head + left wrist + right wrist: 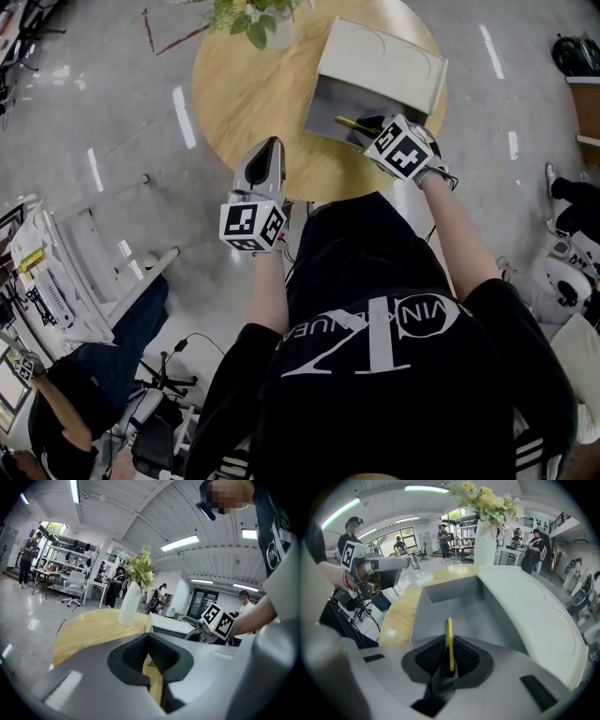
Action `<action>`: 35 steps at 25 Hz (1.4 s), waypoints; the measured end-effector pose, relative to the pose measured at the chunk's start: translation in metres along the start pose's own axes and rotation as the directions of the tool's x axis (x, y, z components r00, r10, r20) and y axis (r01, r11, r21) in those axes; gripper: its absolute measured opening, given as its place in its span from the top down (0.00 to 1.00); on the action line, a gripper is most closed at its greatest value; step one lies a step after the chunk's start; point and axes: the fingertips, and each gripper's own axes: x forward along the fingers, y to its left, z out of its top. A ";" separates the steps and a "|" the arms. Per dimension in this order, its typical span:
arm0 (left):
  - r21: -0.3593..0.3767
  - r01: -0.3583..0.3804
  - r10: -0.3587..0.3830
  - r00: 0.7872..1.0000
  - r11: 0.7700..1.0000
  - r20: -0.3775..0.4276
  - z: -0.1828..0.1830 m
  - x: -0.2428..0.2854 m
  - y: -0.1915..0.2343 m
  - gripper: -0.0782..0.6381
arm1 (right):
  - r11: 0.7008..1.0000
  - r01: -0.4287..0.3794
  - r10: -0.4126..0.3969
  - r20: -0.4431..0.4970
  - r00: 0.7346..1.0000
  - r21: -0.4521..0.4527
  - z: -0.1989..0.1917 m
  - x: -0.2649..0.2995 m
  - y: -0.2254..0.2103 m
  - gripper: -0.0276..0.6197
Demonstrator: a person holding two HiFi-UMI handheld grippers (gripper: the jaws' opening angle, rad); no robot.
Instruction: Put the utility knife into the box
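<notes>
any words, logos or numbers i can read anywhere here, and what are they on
"VIN": a fragment of the white ring of lettering on the person's black shirt; the rest is creased and cannot be read with certainty.
Marker cubes: black-and-white square patterns only, no words.
Box and utility knife: no print visible.
Background room in both gripper views: anything printed is too small to read.

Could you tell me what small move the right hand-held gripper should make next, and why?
Probably lower it slightly and open the jaws: the right hand-held gripper is shut on the utility knife, whose tip hangs over the open box.
</notes>
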 end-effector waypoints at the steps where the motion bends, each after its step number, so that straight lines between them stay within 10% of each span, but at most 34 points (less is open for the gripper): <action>1: 0.001 -0.002 0.002 1.000 1.000 0.000 0.000 -0.001 0.000 0.88 | 1.000 0.001 -0.001 0.000 1.000 0.000 0.000 0.000 0.000 0.87; 35: 0.033 0.077 -0.078 0.996 0.997 0.038 0.029 0.026 -0.020 0.88 | 0.966 0.145 -0.203 0.284 0.937 0.212 0.029 -0.084 -0.034 0.93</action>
